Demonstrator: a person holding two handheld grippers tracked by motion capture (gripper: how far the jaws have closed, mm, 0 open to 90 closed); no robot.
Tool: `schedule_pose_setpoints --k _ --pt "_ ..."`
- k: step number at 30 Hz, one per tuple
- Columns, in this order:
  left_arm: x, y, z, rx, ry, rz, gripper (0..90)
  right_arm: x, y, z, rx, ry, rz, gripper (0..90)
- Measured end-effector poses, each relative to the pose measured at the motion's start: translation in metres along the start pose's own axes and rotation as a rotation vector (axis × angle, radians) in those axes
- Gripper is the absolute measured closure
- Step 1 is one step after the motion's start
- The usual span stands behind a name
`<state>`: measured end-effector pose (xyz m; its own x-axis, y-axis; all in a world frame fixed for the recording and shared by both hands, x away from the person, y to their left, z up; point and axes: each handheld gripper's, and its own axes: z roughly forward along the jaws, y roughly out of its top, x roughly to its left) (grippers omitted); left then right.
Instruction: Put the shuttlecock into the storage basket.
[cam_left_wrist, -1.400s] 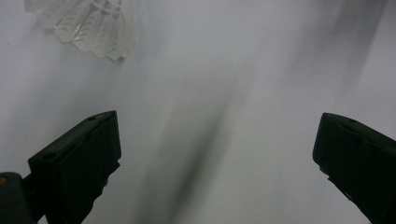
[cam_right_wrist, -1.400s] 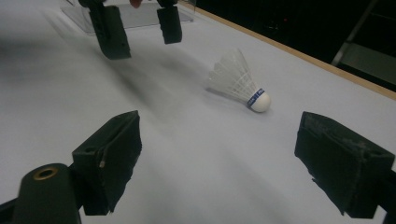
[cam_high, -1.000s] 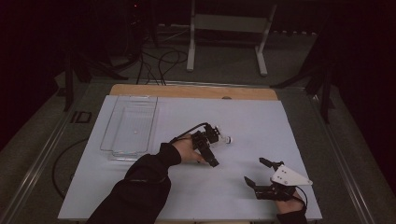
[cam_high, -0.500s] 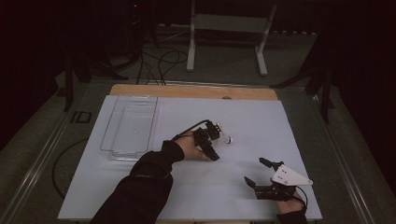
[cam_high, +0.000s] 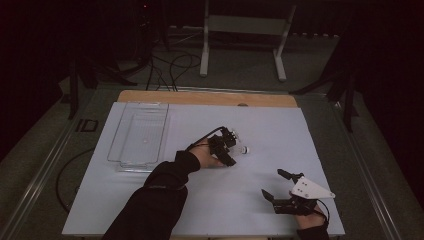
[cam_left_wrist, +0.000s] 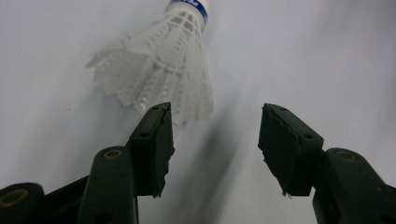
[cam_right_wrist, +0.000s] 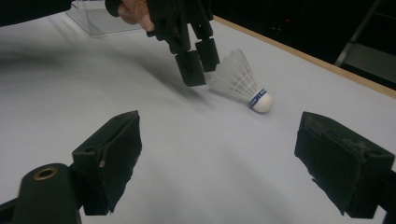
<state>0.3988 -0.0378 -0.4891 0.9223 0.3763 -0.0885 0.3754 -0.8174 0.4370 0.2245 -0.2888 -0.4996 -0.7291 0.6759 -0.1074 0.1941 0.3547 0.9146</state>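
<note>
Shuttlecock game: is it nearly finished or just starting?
Just starting. Nothing looks done yet: the shuttlecock lies on the white table, and the clear tray holds nothing I can make out. The left claw, jaws just closing, is beside its feathers without gripping. Grabbing and probably moving it remain. The right claw waits open.

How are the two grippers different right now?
The left gripper is by the shuttlecock mid-table; the right gripper rests near the table's front edge, far from it. The left's jaws have just been closing, nothing between them yet; the right's stand wider. Both have black jaws and hold nothing.
</note>
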Motion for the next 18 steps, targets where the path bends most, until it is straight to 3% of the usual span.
schedule_pose_setpoints --k 11,18 --pt "0.005 0.006 0.005 -0.06 0.02 0.007 51.9 0.0 0.0 0.0 0.002 0.002 0.002 14.4" --pt "0.005 0.012 0.013 -0.036 0.028 0.005 58.1 -0.001 -0.001 0.0 0.003 0.001 0.001 14.4"
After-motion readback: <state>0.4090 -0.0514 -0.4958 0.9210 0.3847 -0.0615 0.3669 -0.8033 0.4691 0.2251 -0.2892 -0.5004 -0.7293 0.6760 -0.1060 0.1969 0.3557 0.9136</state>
